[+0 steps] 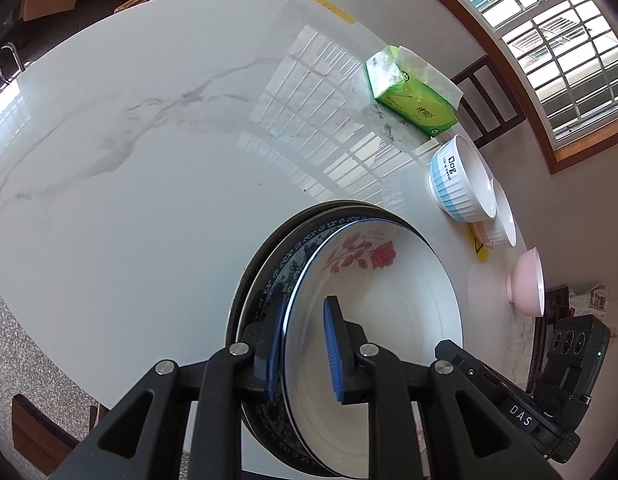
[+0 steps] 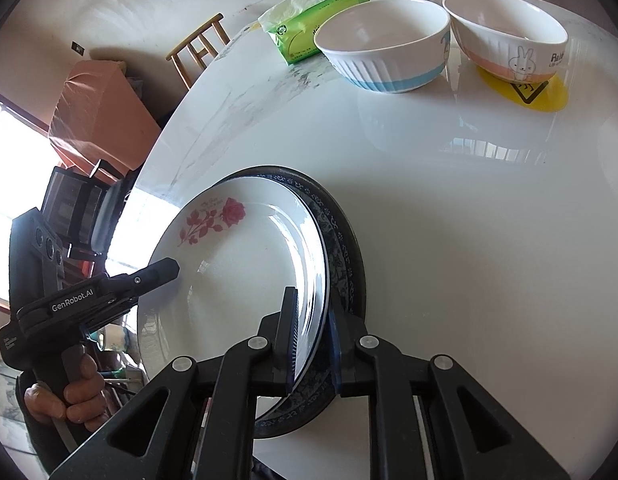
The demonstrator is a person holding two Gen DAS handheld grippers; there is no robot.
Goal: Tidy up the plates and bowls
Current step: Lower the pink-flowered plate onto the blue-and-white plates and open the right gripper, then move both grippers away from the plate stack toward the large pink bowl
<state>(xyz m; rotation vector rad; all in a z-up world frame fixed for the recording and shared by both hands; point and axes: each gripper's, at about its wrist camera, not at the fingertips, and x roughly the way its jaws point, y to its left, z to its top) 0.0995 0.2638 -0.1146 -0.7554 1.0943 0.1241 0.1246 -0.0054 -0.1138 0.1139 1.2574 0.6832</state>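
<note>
A white plate with a red rose [image 1: 373,304] [image 2: 237,276] lies on a blue-patterned plate [image 1: 287,264] [image 2: 341,248], which lies on a dark-rimmed plate [image 1: 249,276]. My left gripper [image 1: 305,348] straddles the rose plate's rim, with a gap at the inner pad. My right gripper [image 2: 313,344] is shut on the rose plate's opposite rim. A blue-striped bowl [image 1: 461,180] [image 2: 385,44], a bunny bowl [image 1: 501,220] [image 2: 509,36] and a pink bowl [image 1: 527,282] stand apart on the white marble table [image 1: 149,140] [image 2: 449,200].
A green tissue pack [image 1: 409,92] [image 2: 309,28] lies beyond the bowls. A yellow round mat [image 2: 525,92] sits under the bunny bowl. Chairs [image 1: 489,100] [image 2: 201,48] stand around the table. The left gripper's body and hand [image 2: 69,312] show beside the plates.
</note>
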